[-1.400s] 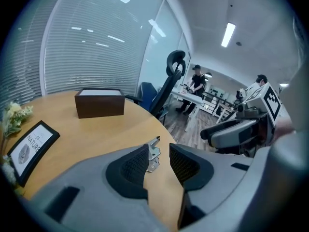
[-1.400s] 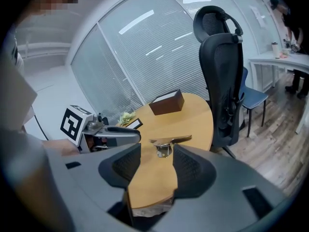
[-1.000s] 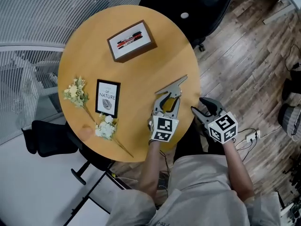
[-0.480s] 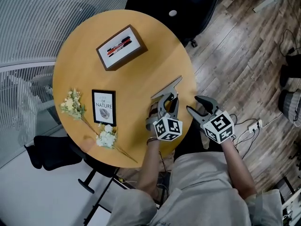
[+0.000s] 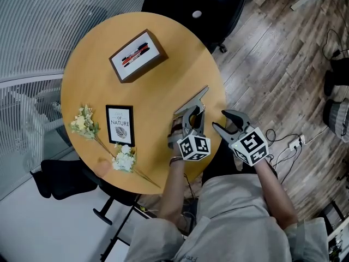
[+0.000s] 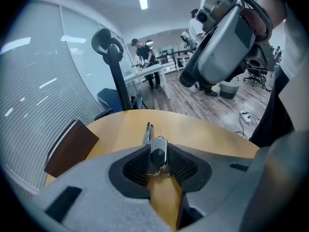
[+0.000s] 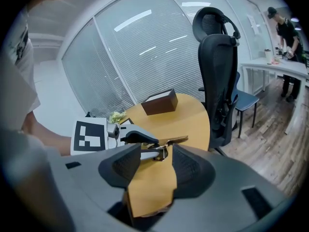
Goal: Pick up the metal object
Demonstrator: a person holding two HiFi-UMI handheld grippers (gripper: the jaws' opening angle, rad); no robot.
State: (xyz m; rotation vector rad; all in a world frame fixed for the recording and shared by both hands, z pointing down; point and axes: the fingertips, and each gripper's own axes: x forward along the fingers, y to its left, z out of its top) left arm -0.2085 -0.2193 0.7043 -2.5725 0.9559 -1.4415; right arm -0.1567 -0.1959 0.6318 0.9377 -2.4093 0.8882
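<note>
The metal object (image 5: 197, 97), a grey stapler-like tool with a long flat arm, lies near the right edge of the round wooden table (image 5: 92, 81). My left gripper (image 5: 191, 117) sits low over its near end. In the left gripper view the tool's knob (image 6: 157, 152) stands between the ribbed pads (image 6: 136, 166), and the jaws are closing with only slim gaps left on each side. The tool rests on the table. My right gripper (image 5: 221, 120) hovers just off the table's edge, open, with nothing between its fingers; in its own view the right gripper (image 7: 157, 164) looks toward the tool (image 7: 171, 141).
A brown box with a white top (image 5: 136, 55) stands at the table's far side. A framed card (image 5: 119, 125) and two flower sprigs (image 5: 84, 123) lie at the left. Black office chairs (image 5: 202, 4) stand beyond and at the lower left. A cable (image 5: 294, 142) lies on the wood floor.
The left gripper's jaws have narrowed around the metal object's near end. The right gripper has stayed open beside the table's edge. The head view has shifted a little.
</note>
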